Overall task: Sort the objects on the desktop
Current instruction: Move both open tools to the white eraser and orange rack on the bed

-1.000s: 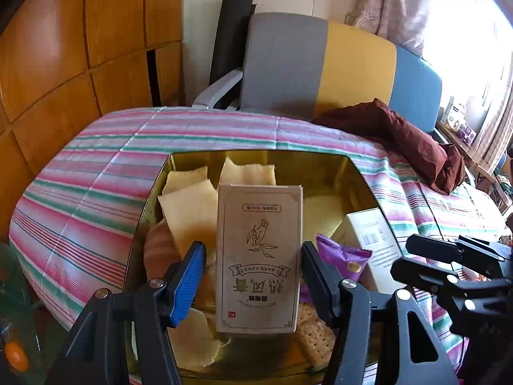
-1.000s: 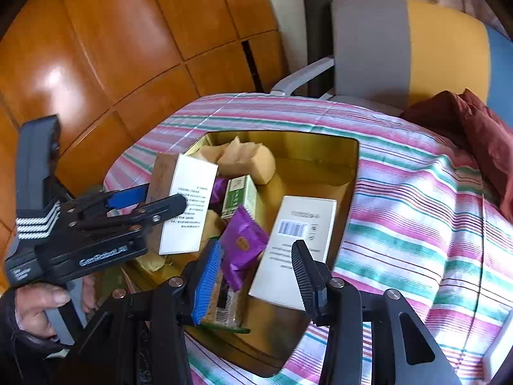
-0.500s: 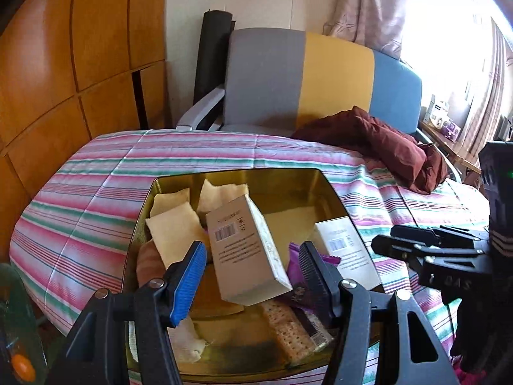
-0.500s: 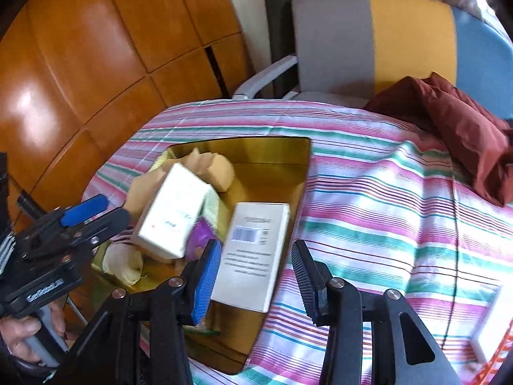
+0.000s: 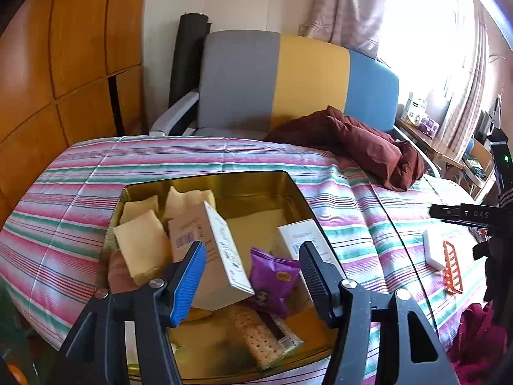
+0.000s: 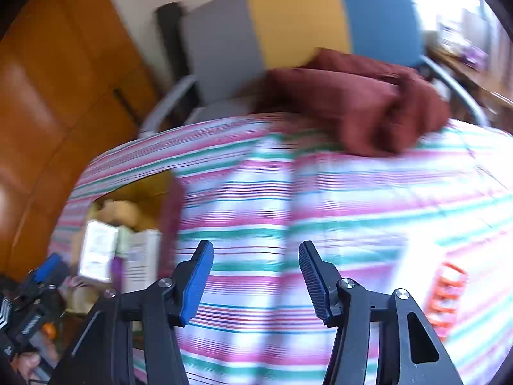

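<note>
A gold tin on the striped cloth holds a beige carton lying tilted, a white box, a purple snack packet, crackers and yellow pouches. My left gripper is open and empty just above the tin's near side. My right gripper is open and empty over bare striped cloth, right of the tin; this view is blurred. An orange plastic rack and a white block lie on the cloth at right; the rack also shows in the right wrist view.
A grey, yellow and blue chair stands behind the table with a maroon cloth spilling onto the tabletop. Wooden panels line the left wall. A cluttered shelf sits by the window at right.
My left gripper let go of the beige carton, which tipped over into the tin, and pulled back. My right gripper swung right, away from the tin, toward the orange rack.
</note>
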### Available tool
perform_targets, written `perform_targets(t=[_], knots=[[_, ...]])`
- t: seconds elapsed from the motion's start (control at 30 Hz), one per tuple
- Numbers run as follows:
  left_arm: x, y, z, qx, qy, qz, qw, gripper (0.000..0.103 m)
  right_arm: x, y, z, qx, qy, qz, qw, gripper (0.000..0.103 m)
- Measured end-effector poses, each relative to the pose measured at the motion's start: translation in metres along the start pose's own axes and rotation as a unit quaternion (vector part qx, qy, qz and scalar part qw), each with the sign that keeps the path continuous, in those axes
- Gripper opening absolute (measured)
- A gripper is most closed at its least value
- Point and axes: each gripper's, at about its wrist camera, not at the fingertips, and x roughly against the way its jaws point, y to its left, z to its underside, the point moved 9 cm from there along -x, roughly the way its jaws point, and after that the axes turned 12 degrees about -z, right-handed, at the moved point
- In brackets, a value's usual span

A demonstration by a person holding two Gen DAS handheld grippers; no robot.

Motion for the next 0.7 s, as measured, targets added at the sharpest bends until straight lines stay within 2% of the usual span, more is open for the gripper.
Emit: perform_targets(t=[0.13,0.3,0.47,0.6,0.7], knots=[[0.0,-0.011,-0.002,-0.009,0.0,0.011,0.9999,0.061,0.029,-0.066,0.005,-0.048,0.001,0.066,0.997,0.062],[0.0,-0.027,-0.005,-0.023,0.0,0.026,0.9994,0.061,0.057,-0.138,0.029,-0.123,0.033,0.131,0.983,0.07],[0.002,-0.048,-0.009,-0.039,0.0,0.045,0.9982,0.061,0.058,-0.174,0.053,-0.178,0.076,0.147,0.97,0.07],[0.004,-0.065,-0.013,-0.053,-0.003,0.06,0.9968,0.062,0.042,-0.181,0.072,-0.206,0.118,0.142,0.961,0.07],[0.004,-0.079,-0.014,-0.065,0.0,0.071,0.9953,0.062,0.03,-0.183,0.079,-0.213,0.134,0.137,0.958,0.07]])
